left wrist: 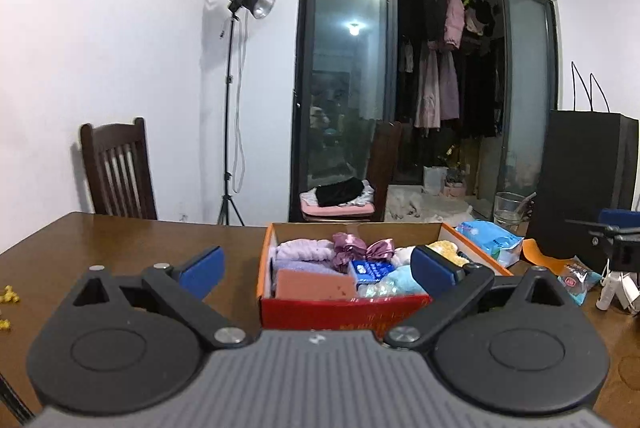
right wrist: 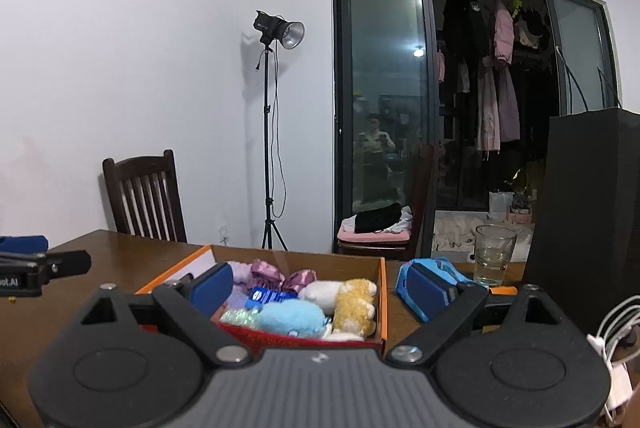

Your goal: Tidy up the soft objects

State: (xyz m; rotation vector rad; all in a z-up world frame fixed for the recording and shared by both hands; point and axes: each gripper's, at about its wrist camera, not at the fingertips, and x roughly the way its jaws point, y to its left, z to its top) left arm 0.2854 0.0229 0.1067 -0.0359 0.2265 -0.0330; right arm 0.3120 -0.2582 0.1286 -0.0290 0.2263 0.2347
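While both grippers' jaws gape empty, the left gripper [left wrist: 316, 268] and right gripper [right wrist: 320, 288] face the filled shoebox [left wrist: 340, 312]; a drinking glass [right wrist: 494, 256] and black paper bag [right wrist: 588, 228] stand rightward.

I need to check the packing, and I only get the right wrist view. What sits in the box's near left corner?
Observer: A pink block fills that corner of the box.
Operator: Is anything loose on the table's far left?
Observer: Small yellow bits lie at the table's left edge. I cannot tell what they are.
Operator: And the left tongs?
Observer: The left tongs are open and empty, facing the box.
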